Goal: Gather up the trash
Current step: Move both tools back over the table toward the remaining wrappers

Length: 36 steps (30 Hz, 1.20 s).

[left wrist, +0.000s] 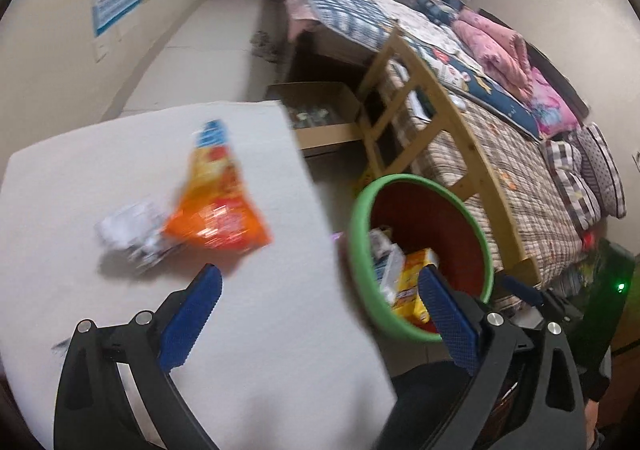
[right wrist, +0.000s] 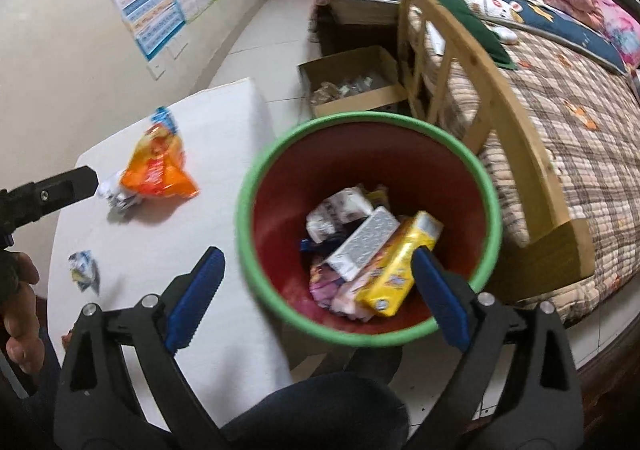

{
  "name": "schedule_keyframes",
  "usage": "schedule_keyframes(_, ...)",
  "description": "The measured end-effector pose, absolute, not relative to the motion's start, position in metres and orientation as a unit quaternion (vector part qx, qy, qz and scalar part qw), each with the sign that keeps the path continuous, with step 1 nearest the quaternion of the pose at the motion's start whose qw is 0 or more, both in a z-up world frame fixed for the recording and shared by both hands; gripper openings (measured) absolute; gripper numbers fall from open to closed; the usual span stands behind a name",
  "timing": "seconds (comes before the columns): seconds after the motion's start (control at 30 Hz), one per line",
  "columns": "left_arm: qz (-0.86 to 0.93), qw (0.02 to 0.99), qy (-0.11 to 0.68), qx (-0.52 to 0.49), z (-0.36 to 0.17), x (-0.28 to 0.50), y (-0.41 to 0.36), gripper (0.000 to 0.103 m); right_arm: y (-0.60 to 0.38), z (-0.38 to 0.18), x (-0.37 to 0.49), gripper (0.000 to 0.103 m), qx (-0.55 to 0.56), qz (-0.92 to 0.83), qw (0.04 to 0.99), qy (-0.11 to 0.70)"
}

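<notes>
An orange snack bag (left wrist: 218, 210) (right wrist: 158, 170) lies on the white table (left wrist: 260, 330) (right wrist: 224, 154), touching a crumpled white paper (left wrist: 128, 232) (right wrist: 116, 192). A small crumpled wrapper (right wrist: 84, 270) sits nearer the front. Right of the table stands a red bin with a green rim (left wrist: 356, 250) (right wrist: 248, 250). It holds a yellow package (right wrist: 400, 262), a silvery box (right wrist: 364, 242) and other wrappers. My left gripper (left wrist: 320, 276) is open and empty over the table's right edge. My right gripper (right wrist: 317, 256) is open and empty above the bin.
A cardboard box (left wrist: 320, 114) (right wrist: 352, 82) sits on the floor behind the bin. A wooden bed frame (left wrist: 420, 110) (right wrist: 480, 62) stands close on the right. A person's dark-clad knee (right wrist: 320, 410) is below the bin, and a hand (right wrist: 20, 310) is at the left.
</notes>
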<state>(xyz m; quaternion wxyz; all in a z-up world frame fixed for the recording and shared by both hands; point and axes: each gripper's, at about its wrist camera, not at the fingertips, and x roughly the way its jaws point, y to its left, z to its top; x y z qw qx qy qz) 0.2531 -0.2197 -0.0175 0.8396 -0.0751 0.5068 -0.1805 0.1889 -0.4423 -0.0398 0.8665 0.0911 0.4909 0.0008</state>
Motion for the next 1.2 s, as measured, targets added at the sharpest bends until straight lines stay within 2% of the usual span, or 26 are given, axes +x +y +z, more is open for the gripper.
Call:
schedule_keyframes(0.2, -0.138, 0.849, 0.504, -0.081, -0.015, 0.23, -0.154, 0.094, -0.393, -0.033, 0.182, 0.097, 0.075, 0.034, 0.868, 0.489)
schedule_keyframes(0.63, -0.076, 0.846, 0.521, -0.086, -0.035, 0.193, -0.049, 0.094, -0.316, -0.025, 0.184, 0.097, 0.046, 0.082, 0.867, 0.49)
schedule_keyframes(1.2, -0.076, 0.815, 0.564, -0.106, -0.088, 0.193, -0.025, 0.094, -0.259, -0.036, 0.216, 0.098, 0.014, 0.107, 0.857, 0.504)
